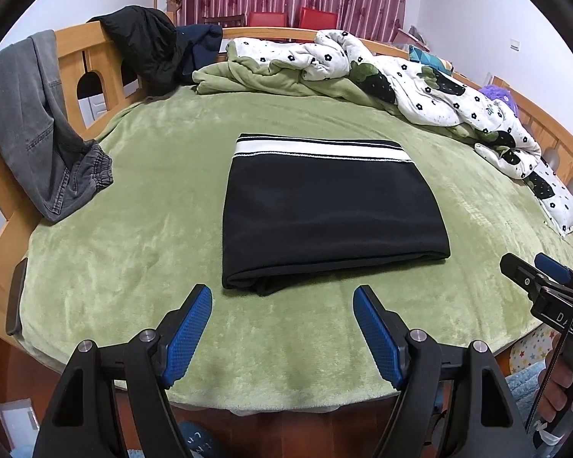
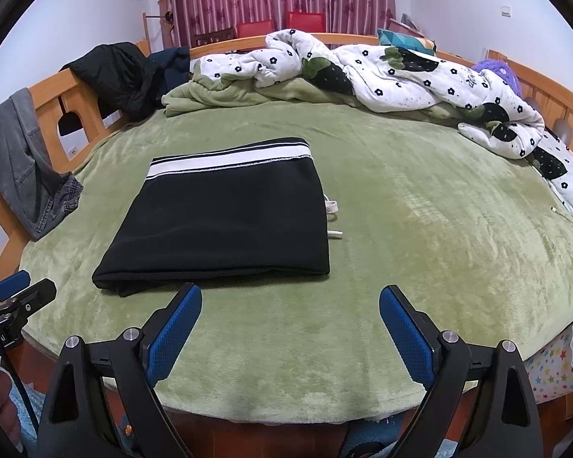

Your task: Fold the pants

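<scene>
Left wrist view: black pants point(image 1: 332, 210), folded into a neat rectangle with a white-striped waistband on the far edge, lie flat in the middle of a green blanket point(image 1: 133, 248) covering a bed. Just short of them, the left gripper point(image 1: 282, 332) hovers with jaws spread and empty. Right wrist view: the right gripper point(image 2: 290, 328) is likewise wide apart, holding nothing, beside the pants' near corner.

Black pants point(image 1: 332, 217) folded into a flat rectangle

They lie in the middle of the green blanket point(image 1: 133, 252), already folded in several layers. The white-striped waistband point(image 1: 321, 150) is at the far edge, the thick fold at the near edge. A white drawstring point(image 2: 332, 206) sticks out on the right side.
</scene>
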`<state>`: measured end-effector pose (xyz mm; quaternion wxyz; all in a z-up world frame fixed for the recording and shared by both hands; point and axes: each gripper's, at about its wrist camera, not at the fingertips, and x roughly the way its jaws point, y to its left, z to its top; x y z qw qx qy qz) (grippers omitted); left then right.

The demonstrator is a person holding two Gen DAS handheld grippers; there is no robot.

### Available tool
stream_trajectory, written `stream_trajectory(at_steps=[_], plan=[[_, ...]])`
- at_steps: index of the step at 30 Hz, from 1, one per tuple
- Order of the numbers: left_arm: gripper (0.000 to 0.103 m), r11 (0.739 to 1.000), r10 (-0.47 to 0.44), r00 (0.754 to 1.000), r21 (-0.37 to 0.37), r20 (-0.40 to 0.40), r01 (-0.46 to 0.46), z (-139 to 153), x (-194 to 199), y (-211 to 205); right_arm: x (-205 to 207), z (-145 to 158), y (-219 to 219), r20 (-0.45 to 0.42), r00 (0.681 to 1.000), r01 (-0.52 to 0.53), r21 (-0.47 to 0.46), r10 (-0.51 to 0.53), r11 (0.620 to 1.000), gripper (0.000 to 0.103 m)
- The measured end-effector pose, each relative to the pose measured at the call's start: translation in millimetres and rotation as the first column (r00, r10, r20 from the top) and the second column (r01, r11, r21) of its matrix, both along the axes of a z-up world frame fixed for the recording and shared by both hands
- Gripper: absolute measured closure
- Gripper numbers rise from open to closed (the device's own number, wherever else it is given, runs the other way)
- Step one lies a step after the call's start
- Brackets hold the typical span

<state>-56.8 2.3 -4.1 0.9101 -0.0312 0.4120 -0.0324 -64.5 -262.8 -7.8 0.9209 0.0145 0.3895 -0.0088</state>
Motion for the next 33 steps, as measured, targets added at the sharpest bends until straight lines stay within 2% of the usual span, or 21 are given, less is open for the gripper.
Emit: stream_trajectory(at_steps=[33], plan=[[0.028, 1.000, -0.006, 1.000, -0.002, -0.001, 0.006, 0.0, 1.1, 0.6, -0.4, -0.9, 5.1, 0.000, 1.000, -0.001, -0.006, 0.001, 1.000, 0.010]])
